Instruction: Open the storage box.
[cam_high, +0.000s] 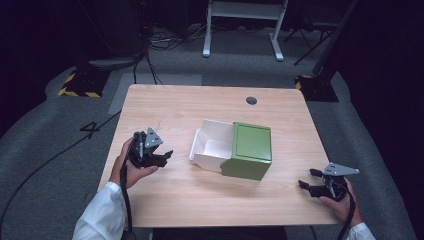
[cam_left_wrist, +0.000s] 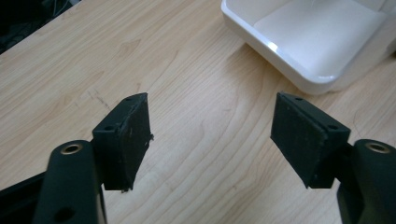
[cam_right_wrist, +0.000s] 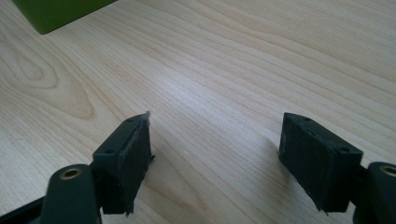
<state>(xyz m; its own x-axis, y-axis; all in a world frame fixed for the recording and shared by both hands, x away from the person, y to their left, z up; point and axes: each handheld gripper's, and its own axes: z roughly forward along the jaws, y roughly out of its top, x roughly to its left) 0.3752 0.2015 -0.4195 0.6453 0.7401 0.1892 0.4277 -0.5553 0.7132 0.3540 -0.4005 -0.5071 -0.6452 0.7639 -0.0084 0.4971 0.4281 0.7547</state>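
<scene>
White tray, half slid out of a green sleeve, sits mid-frame on the table in the high view. Left claw spread, nothing between its pads, just left of the tray, not touching. Right claw spread and empty, low at lower right, well apart from the sleeve.

One mark to read: a black "4" on the grey floor, left of frame, beside the tabletop.
</scene>
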